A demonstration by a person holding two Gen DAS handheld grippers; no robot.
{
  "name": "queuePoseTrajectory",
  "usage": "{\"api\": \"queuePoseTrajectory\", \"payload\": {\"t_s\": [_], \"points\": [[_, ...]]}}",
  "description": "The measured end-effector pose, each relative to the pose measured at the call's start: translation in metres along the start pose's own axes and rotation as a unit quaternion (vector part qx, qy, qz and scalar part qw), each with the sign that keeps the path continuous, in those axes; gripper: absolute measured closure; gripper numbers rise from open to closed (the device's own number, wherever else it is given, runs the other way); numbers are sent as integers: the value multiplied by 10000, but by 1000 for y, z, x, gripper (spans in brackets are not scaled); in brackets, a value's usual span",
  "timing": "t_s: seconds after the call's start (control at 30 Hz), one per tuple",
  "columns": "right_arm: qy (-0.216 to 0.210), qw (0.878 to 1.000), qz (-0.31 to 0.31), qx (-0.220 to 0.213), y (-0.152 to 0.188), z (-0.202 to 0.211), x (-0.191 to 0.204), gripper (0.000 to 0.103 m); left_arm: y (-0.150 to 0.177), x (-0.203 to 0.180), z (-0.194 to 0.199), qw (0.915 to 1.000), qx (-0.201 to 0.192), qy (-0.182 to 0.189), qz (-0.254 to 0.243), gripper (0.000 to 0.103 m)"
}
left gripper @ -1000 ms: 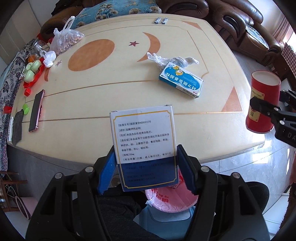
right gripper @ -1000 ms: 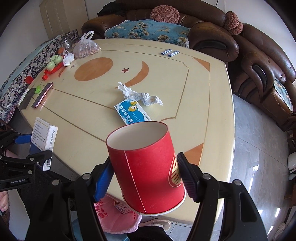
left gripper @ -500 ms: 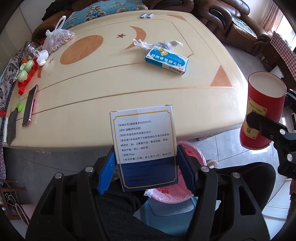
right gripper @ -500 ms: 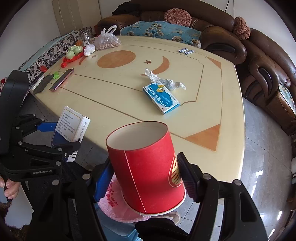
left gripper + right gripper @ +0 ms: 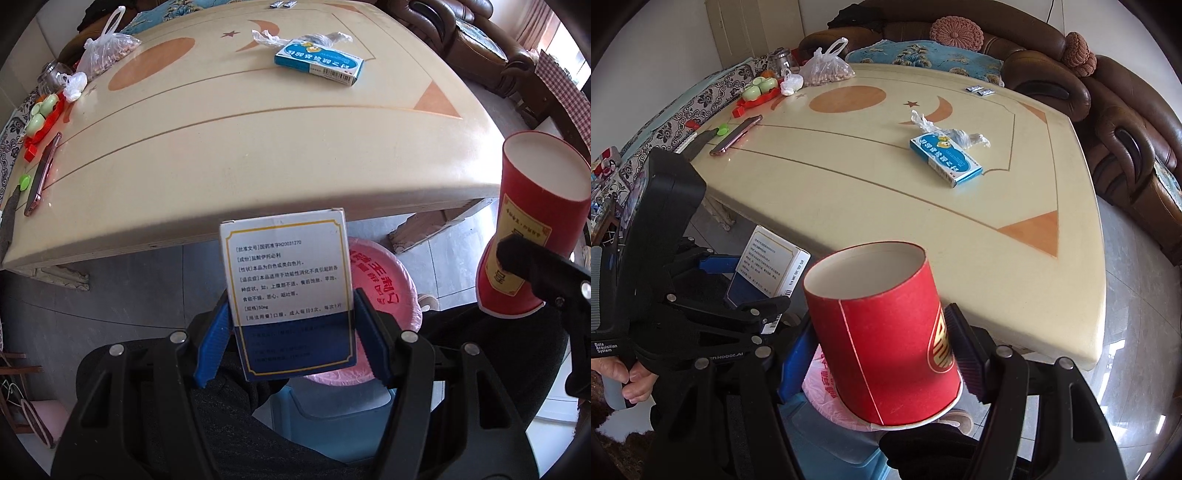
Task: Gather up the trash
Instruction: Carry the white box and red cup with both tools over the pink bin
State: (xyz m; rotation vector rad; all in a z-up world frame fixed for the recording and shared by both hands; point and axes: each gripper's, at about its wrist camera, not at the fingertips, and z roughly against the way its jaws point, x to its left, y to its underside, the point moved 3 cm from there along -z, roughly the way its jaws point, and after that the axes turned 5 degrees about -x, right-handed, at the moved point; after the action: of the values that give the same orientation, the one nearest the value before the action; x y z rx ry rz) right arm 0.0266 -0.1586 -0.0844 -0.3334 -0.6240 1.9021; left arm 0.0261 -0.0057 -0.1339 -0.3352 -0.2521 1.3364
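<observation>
A: Item one. Left claw [image 5: 291,332], blue pads closed on the lower sides of a white-and-navy cardboard medicine box [image 5: 288,288], held upright off the near edge of the cream bench [image 5: 258,155]. Right claw [image 5: 882,354], pads clamped on a red paper cup [image 5: 882,339], mouth tilted up, also past the bench edge.

B: Destination?

A: Pale blue plastic bin lined with a pink printed bag [image 5: 384,295], on the floor directly below both claws (partly hidden behind the box and the cup).

B: Handling note for the drop?

A: My judgement: centre each item over the pink opening before the pads part; the box covers much of the bin mouth in the left view, so check the right view too. Release one item at a time, since the claws sit close together and could knock. The cup is light and may tip out if it catches the rim.

B: Change against the frame a second back?

A: Both claws have come away from the benchtop and lower; the bin shows more fully now. Grips unchanged.

B: Outstanding stock?

A: Blue-and-white carton [image 5: 945,158] and crumpled clear plastic wrapper [image 5: 960,134], touching, mid-bench.
</observation>
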Motion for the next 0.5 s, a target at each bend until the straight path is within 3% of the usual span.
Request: {"api": "queuePoseTrajectory", "payload": {"t_s": [0.5], "points": [[25,9979,-526,368,64,-65,2,37,48,-7,-63,9983,514,265,66,40]]}}
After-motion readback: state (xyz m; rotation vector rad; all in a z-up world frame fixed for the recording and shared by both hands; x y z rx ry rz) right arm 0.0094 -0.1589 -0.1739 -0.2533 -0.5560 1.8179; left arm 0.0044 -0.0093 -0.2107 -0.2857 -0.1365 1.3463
